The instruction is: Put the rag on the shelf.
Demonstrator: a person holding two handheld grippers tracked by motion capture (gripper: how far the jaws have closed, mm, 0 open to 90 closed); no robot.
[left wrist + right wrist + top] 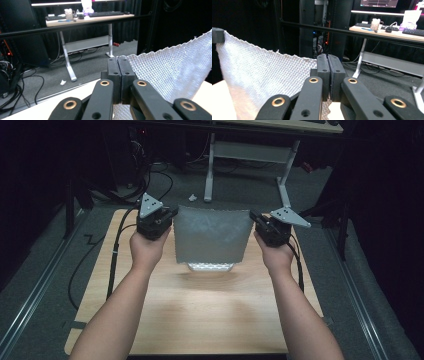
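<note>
L tool [172,215] & R tool [254,216] each clamped a top corner of the white cloth [212,240], held spread above the counter [210,305].

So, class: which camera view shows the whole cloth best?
The high view: the cloth hangs spread between the left gripper and right gripper, its lower edge near the table. Each gripper view shows just one pinched corner and the weave.
</note>
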